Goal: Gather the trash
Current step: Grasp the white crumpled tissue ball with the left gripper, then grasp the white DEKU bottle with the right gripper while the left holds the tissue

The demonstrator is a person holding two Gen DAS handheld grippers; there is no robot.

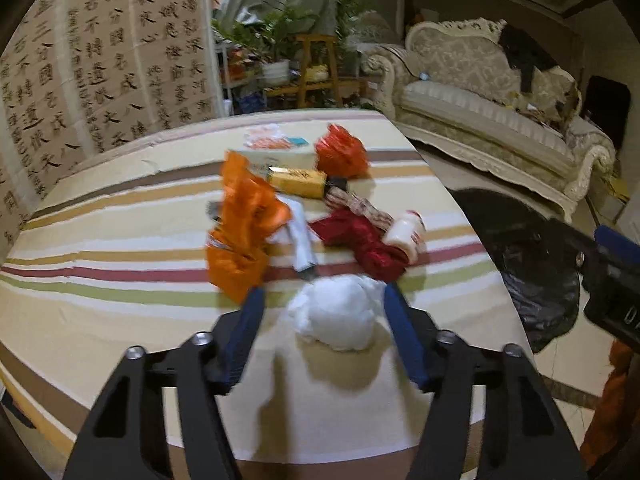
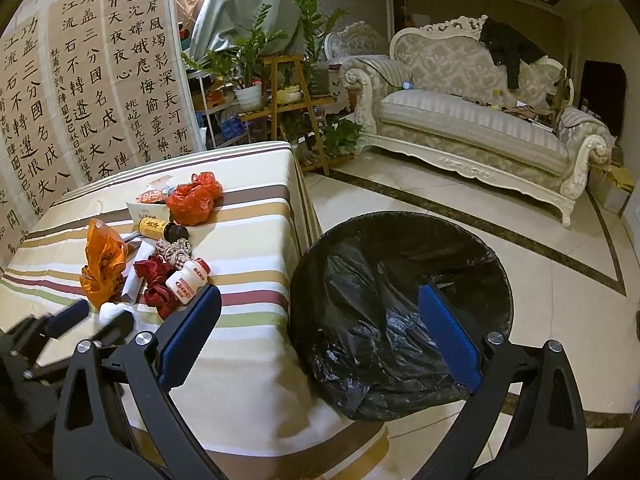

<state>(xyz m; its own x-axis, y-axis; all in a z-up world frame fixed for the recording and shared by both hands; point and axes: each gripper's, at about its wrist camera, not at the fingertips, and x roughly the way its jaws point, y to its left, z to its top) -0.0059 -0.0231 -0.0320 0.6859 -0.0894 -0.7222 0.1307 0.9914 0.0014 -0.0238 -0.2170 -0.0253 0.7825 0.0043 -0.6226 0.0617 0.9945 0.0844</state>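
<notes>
On the striped tablecloth [image 1: 120, 240] most trash remains; our left gripper [image 1: 320, 296] straddles the white tissue wad [image 1: 336, 316], pads not visibly pressing, while our right gripper [image 2: 320, 320] gapes above the bin [image 2: 400, 320].

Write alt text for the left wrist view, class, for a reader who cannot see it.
The left gripper straddles a crumpled white tissue wad on a striped tablecloth. Beyond lie orange plastic bags, red cloth and a small white bottle.
</notes>
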